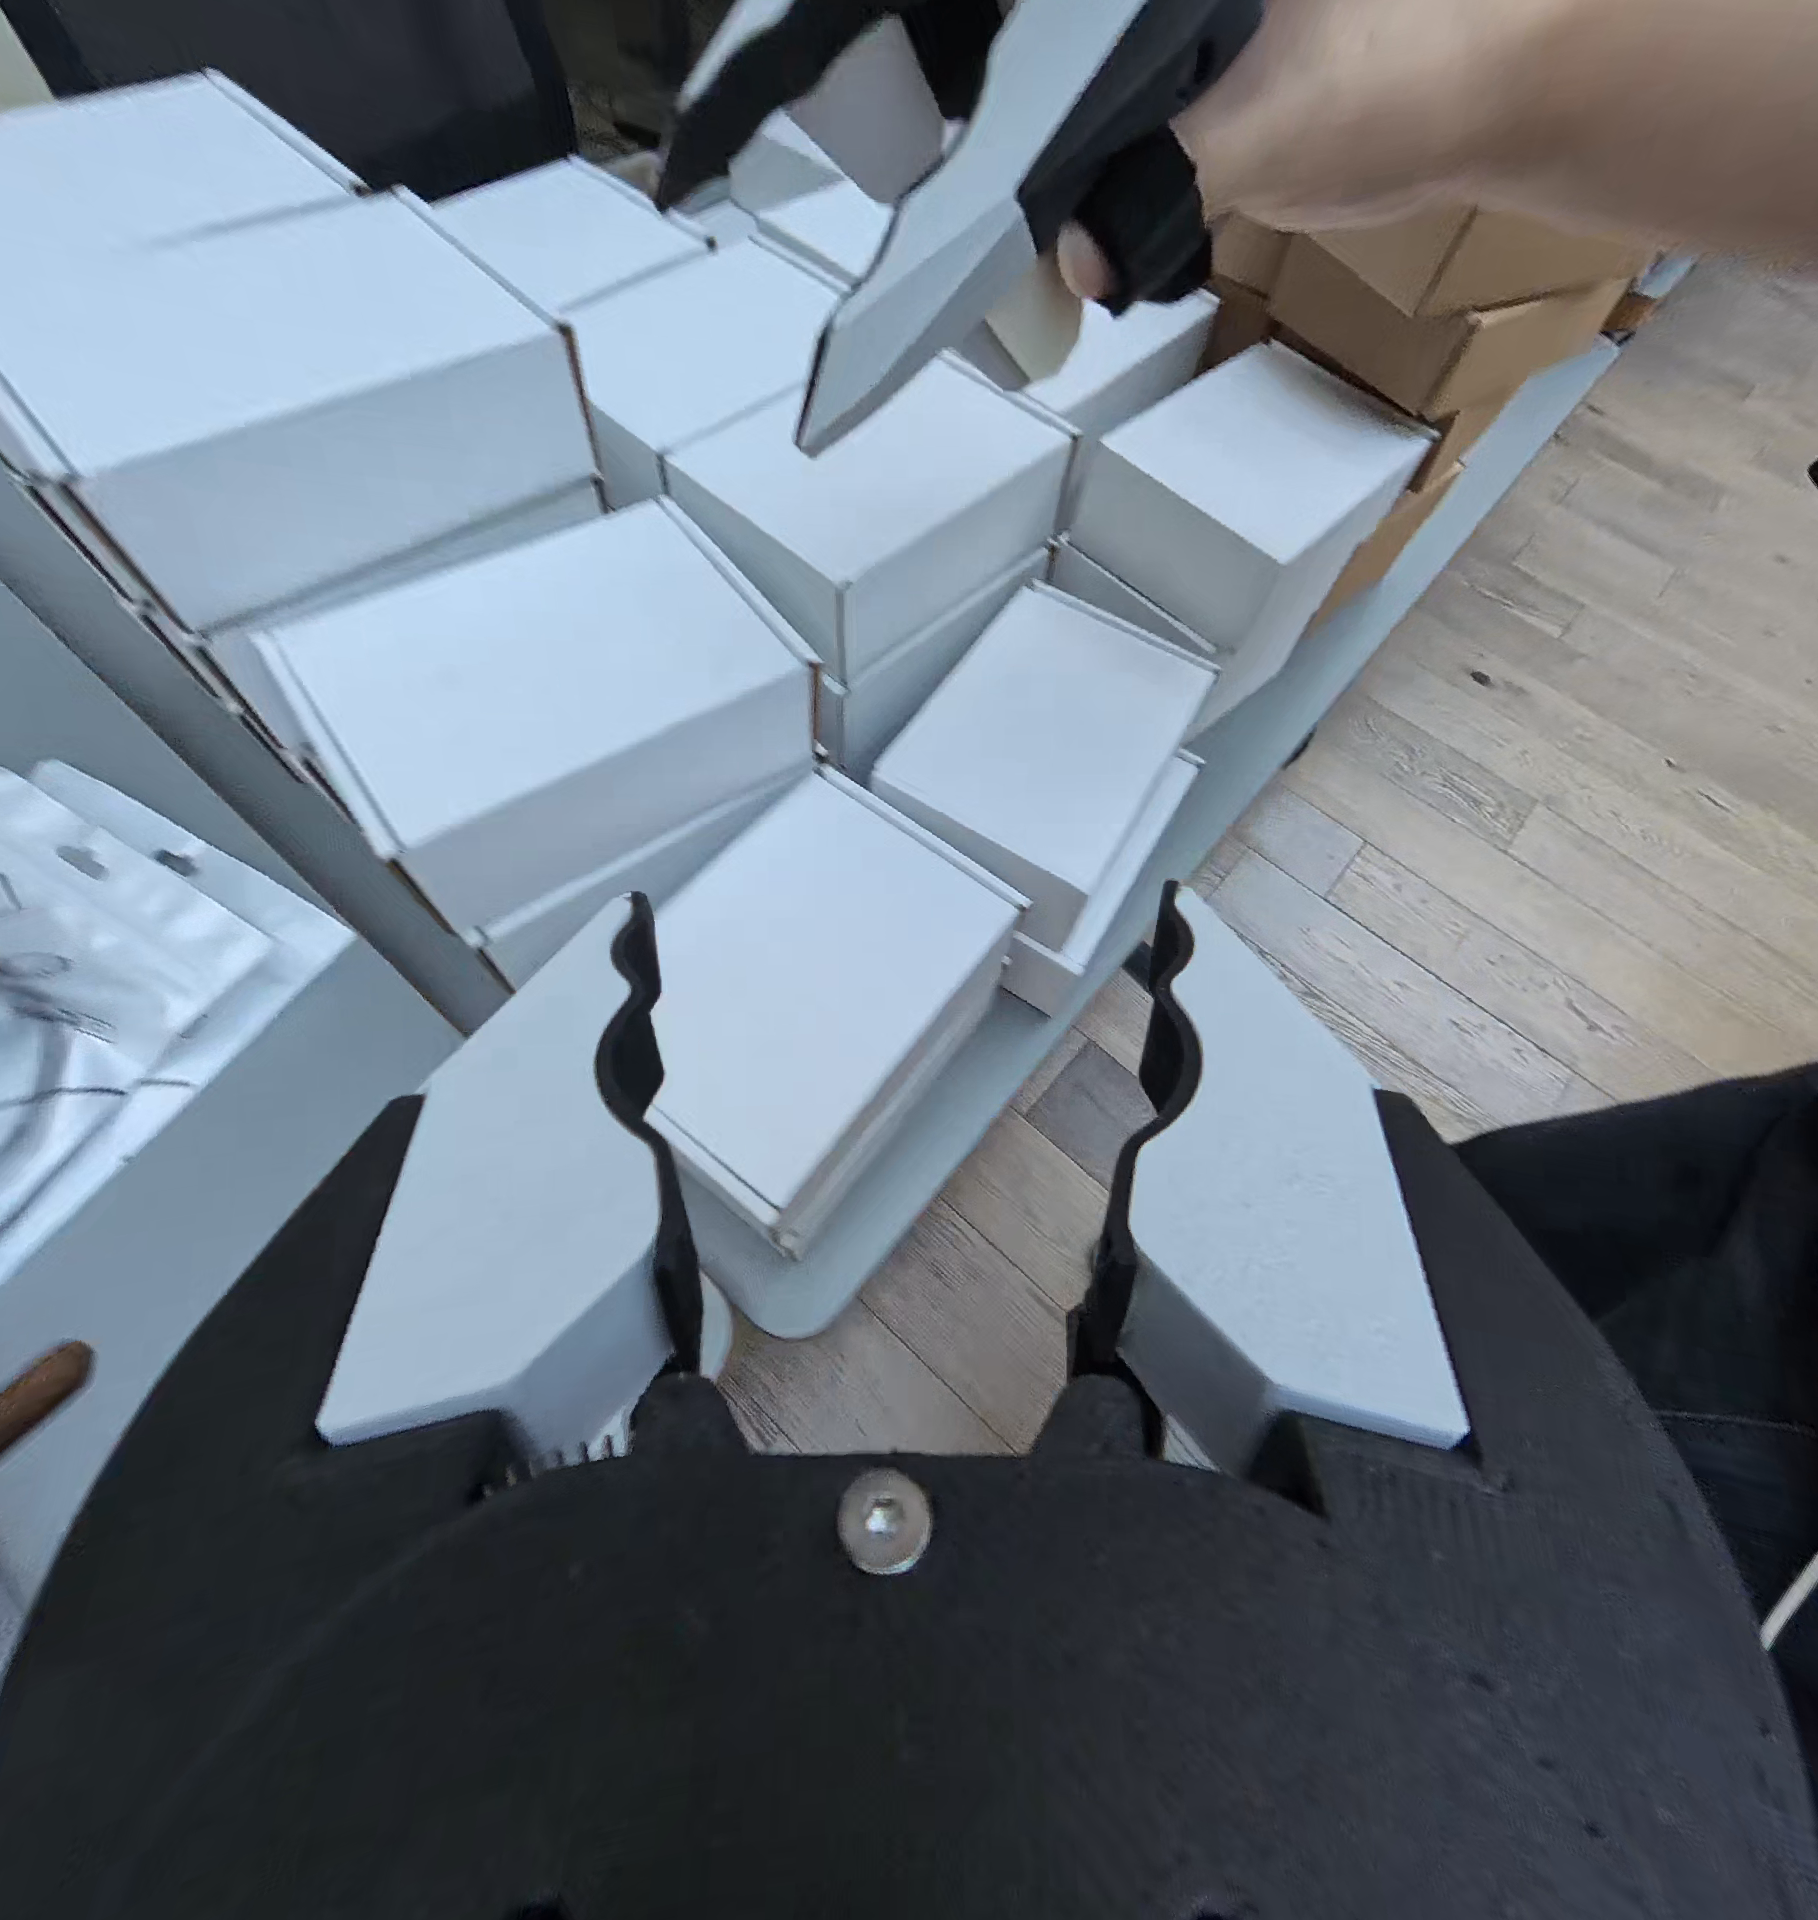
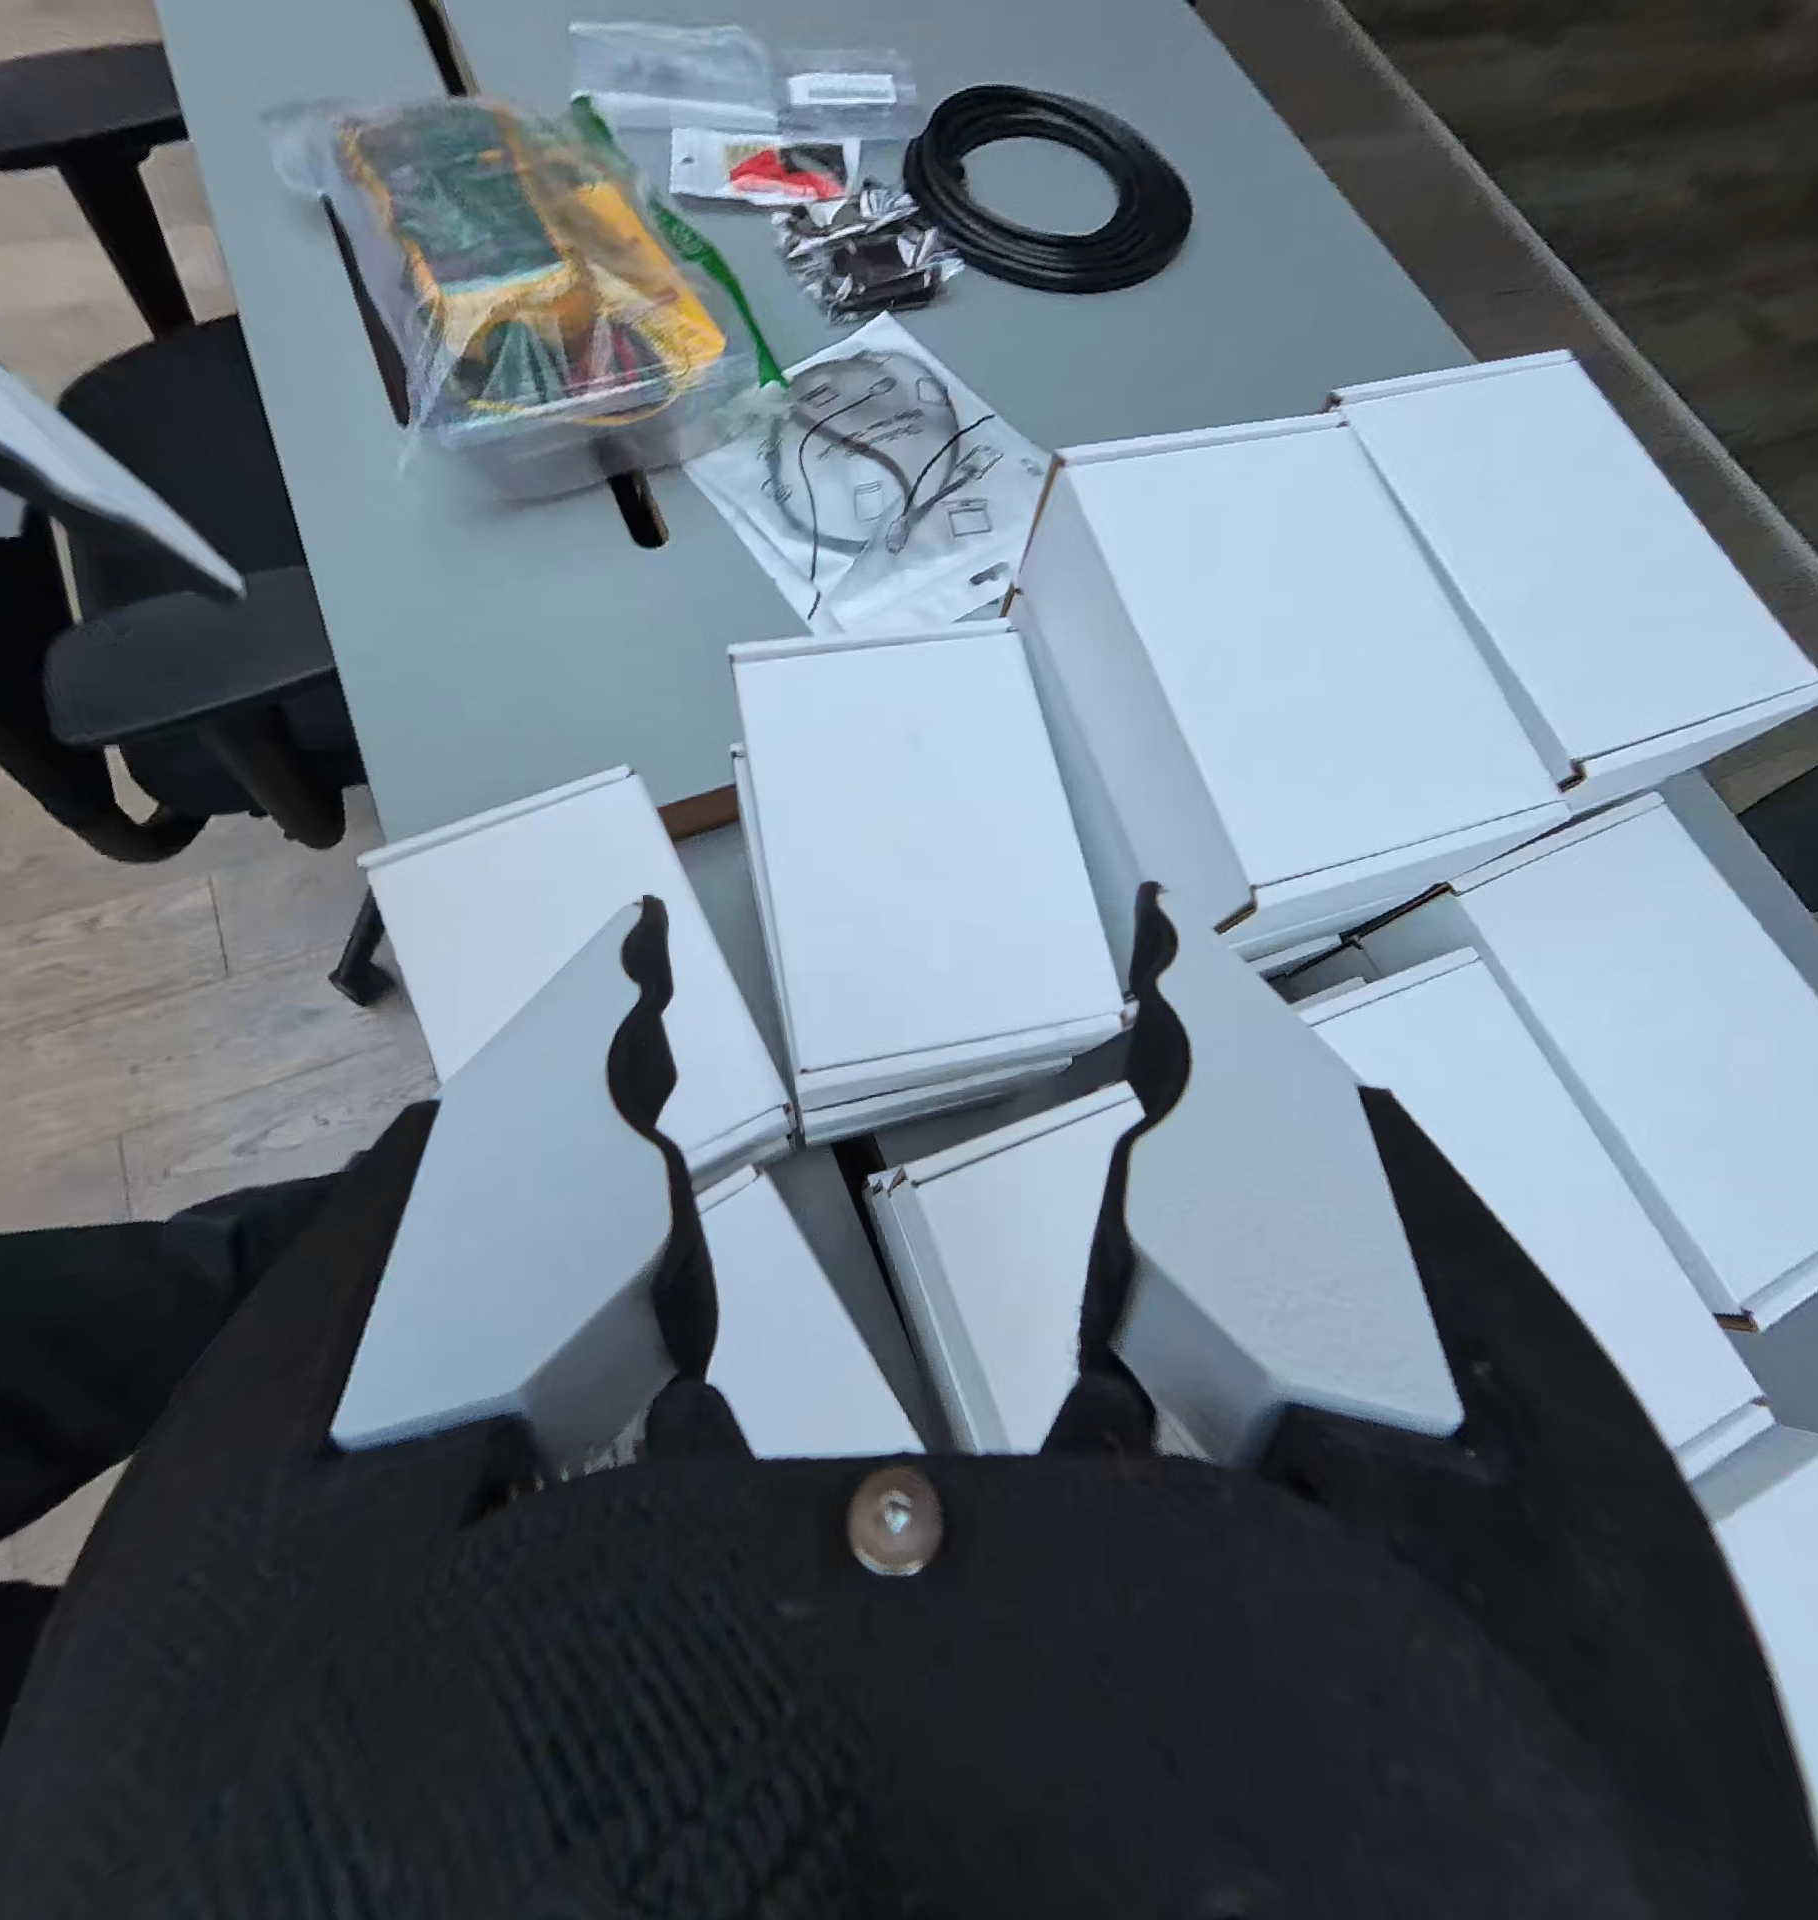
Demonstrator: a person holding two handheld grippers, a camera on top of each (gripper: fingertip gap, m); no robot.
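Boxes, small flat white cardboard ones, lie stacked along the grey table's edge. Our left gripper hangs wide and empty over the nearest white box, which sits straight ahead between the fingers, long axis running away from us. Our right gripper, also wide and empty, hovers above another white box; height over it is hard to judge. Farther off lie a black cable coil and bagged parts.

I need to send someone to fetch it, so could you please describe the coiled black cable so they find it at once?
Start at the grey table and look past the white boxes to its far end. The coiled black cable lies flat there, right of the plastic bags; it is the only round black ring.
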